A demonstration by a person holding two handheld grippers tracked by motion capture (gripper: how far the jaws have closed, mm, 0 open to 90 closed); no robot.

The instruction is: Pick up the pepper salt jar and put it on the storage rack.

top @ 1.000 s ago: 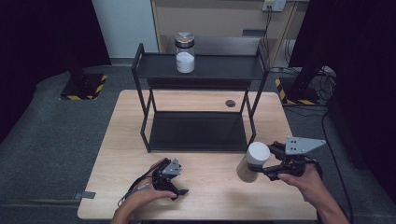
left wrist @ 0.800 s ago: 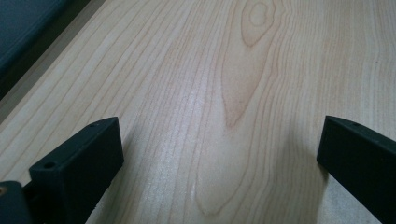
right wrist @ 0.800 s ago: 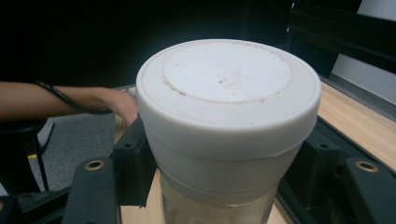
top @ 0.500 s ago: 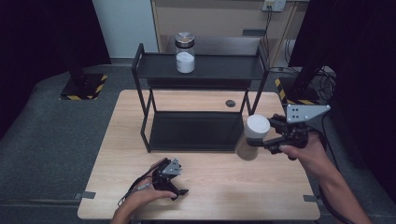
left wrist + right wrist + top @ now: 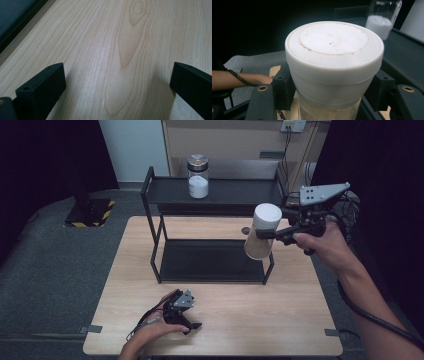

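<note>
We see a white-lidded jar [image 5: 261, 238] of tan powder, a black rack [image 5: 210, 197], and a pale, wood-grained worktop [image 5: 250, 320].

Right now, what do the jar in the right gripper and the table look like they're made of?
The jar has a clear body, glass or plastic, I cannot tell which, with tan powder showing through. Its lid looks like matte white plastic. The table shows pale wood grain with a knot and soft sheen, though it could be laminate.

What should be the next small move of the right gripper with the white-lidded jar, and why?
Probably carry it forward over the shelf's top tier and lower it. The right gripper holds the white-lidded jar in the air beside the shelf, where a glass jar already stands.
</note>
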